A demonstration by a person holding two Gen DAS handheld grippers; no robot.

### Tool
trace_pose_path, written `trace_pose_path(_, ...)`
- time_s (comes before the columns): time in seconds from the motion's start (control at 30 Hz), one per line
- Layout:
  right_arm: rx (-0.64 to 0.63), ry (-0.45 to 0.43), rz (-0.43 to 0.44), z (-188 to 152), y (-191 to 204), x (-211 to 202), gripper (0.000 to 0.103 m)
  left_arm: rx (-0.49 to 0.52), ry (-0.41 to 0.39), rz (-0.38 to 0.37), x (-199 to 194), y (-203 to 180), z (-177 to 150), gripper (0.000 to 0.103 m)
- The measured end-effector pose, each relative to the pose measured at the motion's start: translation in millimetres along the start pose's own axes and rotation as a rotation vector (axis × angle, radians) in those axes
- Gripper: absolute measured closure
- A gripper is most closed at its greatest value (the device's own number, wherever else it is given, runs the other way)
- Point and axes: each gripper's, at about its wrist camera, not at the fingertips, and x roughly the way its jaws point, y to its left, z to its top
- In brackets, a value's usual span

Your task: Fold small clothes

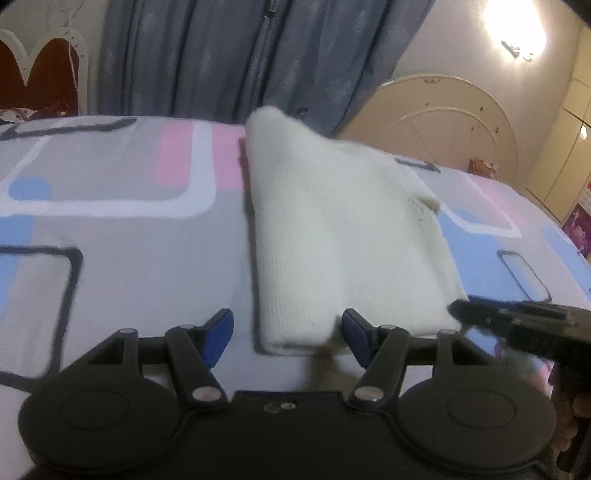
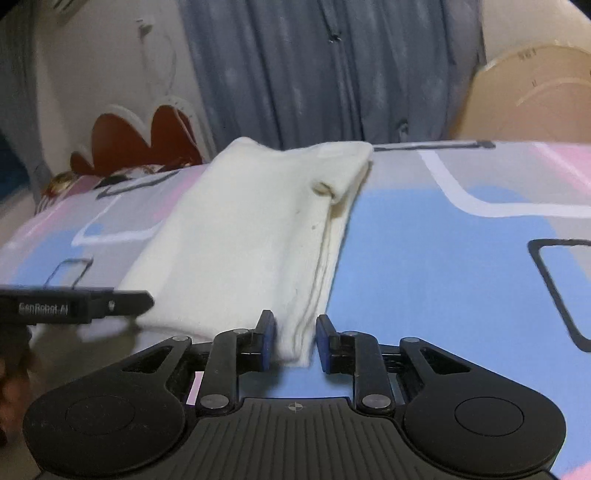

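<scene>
- My left gripper (image 1: 286, 334) sits lowest and nearest, its blue pads spread wide on either side of the near left corner of the white knit garment (image 1: 332, 240); nothing is pinched yet.
- My right gripper (image 2: 293, 341) brackets the near right corner of the same garment (image 2: 251, 236), pads close beside the stacked edge; a sliver of gap shows on each side, so I read it as not yet clamped.
- The garment lies flat on the bedsheet (image 1: 110, 229), already doubled into a long strip running away from me, with layered edges visible along its right side.
- I judge it light, soft and limp: a fine knit that will sag and stretch if lifted by one point, and the layers may slide apart.
- Best hold, I think, is both near corners at once, biting through all layers.
- The sheet, patterned in grey, pink and blue, looks soft and may ruck under dragging.
- Beyond hang grey-blue curtains (image 1: 240, 55), a cream headboard (image 1: 443, 118) to the right, and a bright wall lamp (image 1: 517, 29).
</scene>
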Motion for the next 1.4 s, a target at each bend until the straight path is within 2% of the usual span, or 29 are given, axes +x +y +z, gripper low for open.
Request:
trace_pose_path(0.1,0.023,-0.1,-0.01,26.5,-8.7,-2.5,0.079,0.01,-0.107,-0.002,-6.9,-2.2,30.0,0.04)
trace_pose_path(0.23,-0.003,-0.174,-0.036,73.8,-11.6,24.7,0.079,0.046,-0.185,-0.038,14.9,-16.9,80.7,0.042)
trace_pose_path(0.33,0.003,-0.196,0.001,98.0,-10.3,52.1,0.081,0.041,-0.17,-0.113,44.6,-24.3,103.3,0.043)
trace_pose_path(0.37,0.034,-0.173,0.014,104.0,-13.5,68.4,0.082,0.042,-0.136,-0.095,62.1,-26.7,107.7,0.043)
trace_pose_path(0.43,0.048,-0.082,-0.017,106.3,-19.9,98.8,0.086,0.034,-0.023,-0.066,98.4,-22.4,107.7,0.045)
trace_pose_path(0.47,0.045,-0.018,-0.023,102.9,-23.0,116.9,0.086,0.042,-0.036,-0.067,102.9,-20.7,103.2,0.044)
trace_pose_path(0.57,0.02,-0.04,-0.016,111.6,-22.8,110.4,0.086,0.07,-0.079,-0.065,90.1,-24.2,109.7,0.045)
trace_pose_path(0.6,0.015,-0.077,-0.01,114.0,-23.1,103.2,0.086,0.062,-0.096,-0.073,89.8,-22.3,115.0,0.045)
trace_pose_path(0.67,0.022,-0.12,-0.021,122.9,-27.6,103.5,0.086,0.053,-0.091,-0.051,101.4,-21.2,131.4,0.045)
trace_pose_path(0.73,0.054,-0.116,-0.035,133.6,-34.8,116.5,0.086,0.055,-0.073,-0.03,116.4,-21.5,139.3,0.042)
trace_pose_path(0.77,0.066,-0.106,-0.038,136.6,-38.1,123.6,0.086,0.063,-0.033,-0.015,127.8,-20.9,140.2,0.042)
trace_pose_path(0.8,0.069,-0.053,-0.045,136.8,-39.2,136.1,0.086,0.081,0.01,0.005,138.5,-21.5,138.0,0.042)
trace_pose_path(0.83,0.064,0.028,-0.047,133.7,-39.7,150.8,0.086,0.1,-0.009,0.014,138.6,-23.7,134.4,0.042)
trace_pose_path(0.93,0.019,0.009,-0.058,130.8,-37.7,148.4,0.086,0.155,-0.023,0.046,134.4,-32.2,127.6,0.042)
trace_pose_path(1.2,0.017,0.0,-0.066,130.8,-42.3,153.7,0.086,0.164,-0.03,0.078,130.4,-37.4,126.1,0.042)
trace_pose_path(1.3,0.04,-0.043,-0.05,132.1,-37.4,129.2,0.086,0.141,-0.072,0.091,106.8,-38.2,124.3,0.035)
trace_pose_path(1.4,0.032,-0.076,-0.014,122.5,-35.2,100.4,0.086,0.106,-0.077,0.086,89.0,-33.6,112.1,0.035)
